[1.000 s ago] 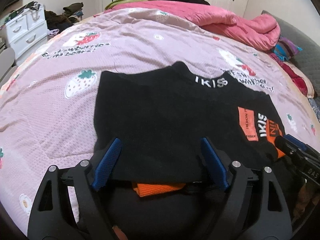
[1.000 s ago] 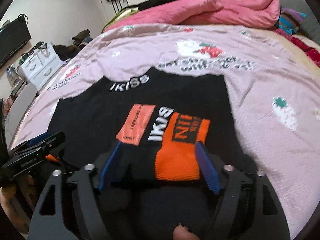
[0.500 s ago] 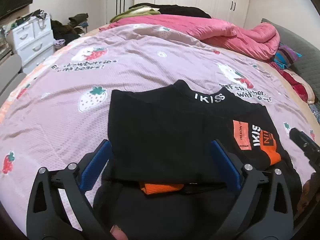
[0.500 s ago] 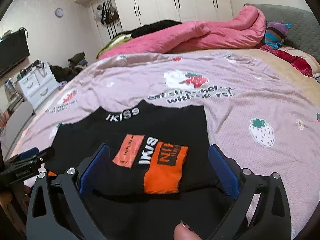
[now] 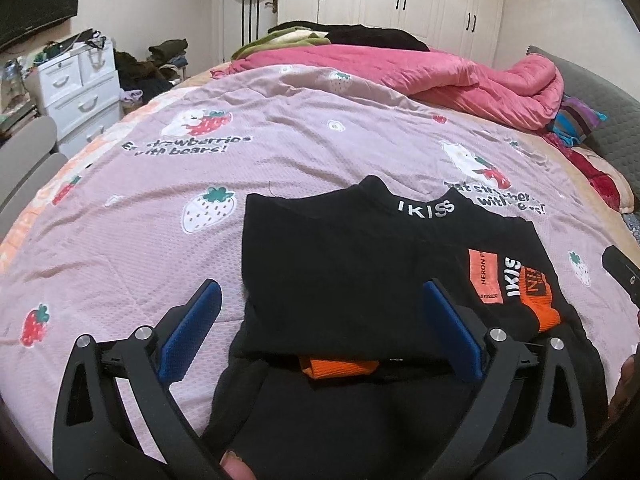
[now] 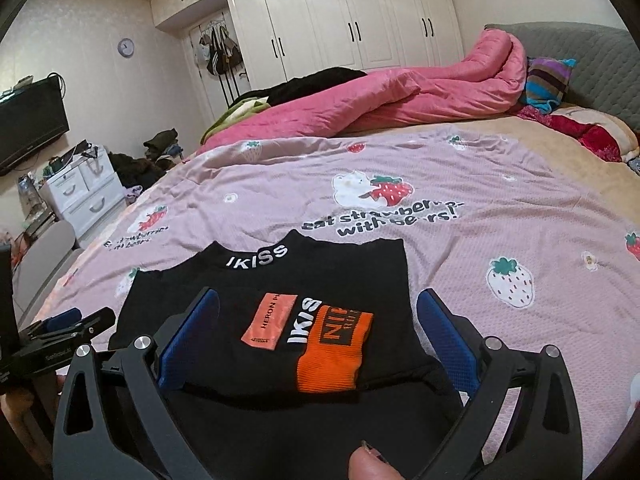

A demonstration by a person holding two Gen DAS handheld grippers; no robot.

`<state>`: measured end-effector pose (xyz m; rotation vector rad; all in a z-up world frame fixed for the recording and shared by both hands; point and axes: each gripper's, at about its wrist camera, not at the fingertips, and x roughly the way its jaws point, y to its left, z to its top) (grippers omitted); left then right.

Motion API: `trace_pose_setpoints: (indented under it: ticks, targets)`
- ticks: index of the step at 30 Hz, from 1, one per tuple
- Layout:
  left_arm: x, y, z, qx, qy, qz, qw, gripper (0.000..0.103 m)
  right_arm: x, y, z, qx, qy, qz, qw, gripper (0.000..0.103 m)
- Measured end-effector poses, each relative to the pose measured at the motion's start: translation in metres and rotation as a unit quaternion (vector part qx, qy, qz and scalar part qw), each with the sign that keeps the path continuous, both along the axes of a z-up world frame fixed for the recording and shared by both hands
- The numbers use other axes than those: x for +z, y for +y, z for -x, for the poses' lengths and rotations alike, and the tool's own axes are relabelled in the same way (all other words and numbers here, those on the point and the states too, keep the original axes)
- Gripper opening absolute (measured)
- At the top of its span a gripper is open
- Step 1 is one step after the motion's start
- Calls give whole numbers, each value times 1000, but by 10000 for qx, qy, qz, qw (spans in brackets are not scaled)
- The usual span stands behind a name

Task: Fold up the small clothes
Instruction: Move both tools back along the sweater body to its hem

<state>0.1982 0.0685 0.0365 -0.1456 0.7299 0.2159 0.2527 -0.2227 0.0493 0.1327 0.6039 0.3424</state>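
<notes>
A small black top [image 5: 340, 272] [image 6: 280, 280] with white "IKISS" lettering at the collar lies folded on the pink strawberry bedspread [image 5: 160, 184] [image 6: 480, 240]. Its sleeves are laid over the body: one orange cuff [image 6: 332, 356] with a salmon label rests on top, another orange cuff [image 5: 340, 366] peeks out at the near edge. My left gripper [image 5: 320, 308] hovers above the top's left half, open, nothing between its blue pads. My right gripper [image 6: 316, 320] hovers over the right half, open too, straddling the orange cuff without touching it.
A pink quilt [image 5: 440, 76] [image 6: 400, 96] and dark clothes are heaped at the far end of the bed. A striped pillow [image 6: 548, 80] leans on the grey headboard at right. White drawers [image 5: 76, 92] and a chair [image 5: 24, 160] stand left of the bed.
Both grippers opened wider, lifted off the top and drew back from it. The views tilted up, so more of the room shows. The top stays folded on the bed.
</notes>
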Motion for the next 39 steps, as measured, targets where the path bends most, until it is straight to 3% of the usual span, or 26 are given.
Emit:
trace_pose_setpoints:
  ticks: [17, 25, 39]
  targets:
    - [14, -5, 23, 38, -155, -253, 9996, 94, 14, 10, 31, 144, -296, 399, 9987, 99]
    - [16, -16, 40, -19, -217, -296, 9993, 94, 4, 0, 53, 138, -152, 531, 9984, 99]
    - [-11, -6, 97, 176, 72, -345, 9992, 94, -31, -53, 99, -294, 455, 596, 9968, 99]
